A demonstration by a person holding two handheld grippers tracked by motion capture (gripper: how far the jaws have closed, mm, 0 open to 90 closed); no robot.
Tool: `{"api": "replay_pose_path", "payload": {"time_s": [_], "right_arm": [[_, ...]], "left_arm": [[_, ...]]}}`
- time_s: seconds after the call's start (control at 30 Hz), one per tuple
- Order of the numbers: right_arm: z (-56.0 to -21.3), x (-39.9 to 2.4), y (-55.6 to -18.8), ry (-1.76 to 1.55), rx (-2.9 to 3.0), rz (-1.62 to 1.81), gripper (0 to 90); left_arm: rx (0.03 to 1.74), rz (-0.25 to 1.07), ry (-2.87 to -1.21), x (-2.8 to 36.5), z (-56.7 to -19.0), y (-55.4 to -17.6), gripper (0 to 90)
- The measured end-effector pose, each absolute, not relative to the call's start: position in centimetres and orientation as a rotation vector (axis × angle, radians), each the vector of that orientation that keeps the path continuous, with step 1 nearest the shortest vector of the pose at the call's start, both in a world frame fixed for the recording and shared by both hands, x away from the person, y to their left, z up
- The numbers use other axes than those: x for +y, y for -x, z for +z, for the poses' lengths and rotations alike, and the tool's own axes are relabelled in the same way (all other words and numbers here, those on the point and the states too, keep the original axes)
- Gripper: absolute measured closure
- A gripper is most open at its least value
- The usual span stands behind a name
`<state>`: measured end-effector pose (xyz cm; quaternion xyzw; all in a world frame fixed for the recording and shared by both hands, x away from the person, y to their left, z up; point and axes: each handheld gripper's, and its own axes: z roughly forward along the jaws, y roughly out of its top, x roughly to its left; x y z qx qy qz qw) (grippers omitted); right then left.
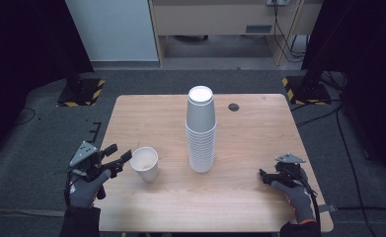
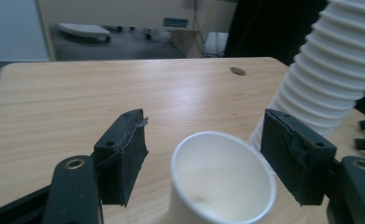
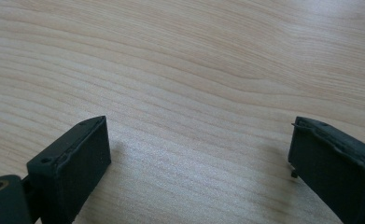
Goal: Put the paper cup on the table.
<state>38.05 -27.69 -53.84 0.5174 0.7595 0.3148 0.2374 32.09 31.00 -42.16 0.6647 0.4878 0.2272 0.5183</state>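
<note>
In the high view, a single white paper cup (image 1: 145, 164) stands upright on the light wooden worktop (image 1: 250, 197), near its left front corner. The left gripper (image 1: 120, 159) sits just to the left of that cup, at the worktop's edge, with its jaws spread and pointing toward the cup but apart from it. A tall stack of white paper cups (image 1: 201, 129), set upside down, stands near the middle of the worktop, to the right of the single cup. The right gripper (image 1: 265, 177) rests low near the right front corner, well apart from both.

In the left gripper view, the single cup (image 2: 222, 182) stands between the two black jaws, whose pads are clear of its rim on both sides. The ribbed stack (image 2: 332, 70) rises behind it at the right.

In the right gripper view, the jaws are spread wide over bare wood (image 3: 194, 70), holding nothing.
</note>
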Motion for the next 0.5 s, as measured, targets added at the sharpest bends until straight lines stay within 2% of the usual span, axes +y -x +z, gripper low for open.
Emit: {"api": "replay_pose_path", "payload": {"time_s": [0.2,0.4,0.5], "right_arm": [[-53.9,-27.7,-38.0,-1.429,2.079,0.864,6.0],[-53.9,-27.8,-38.1,-1.443,2.078,0.868,5.9],[-53.9,-27.9,-38.1,-1.462,2.083,0.874,5.5]], "left_arm": [[1.276,0.599,-1.622,33.3,-45.8,-31.6,28.7],[1.376,0.565,-1.645,34.2,-50.0,-31.2,27.5],[1.420,0.587,-1.717,34.4,-51.6,-31.3,26.3]]}}
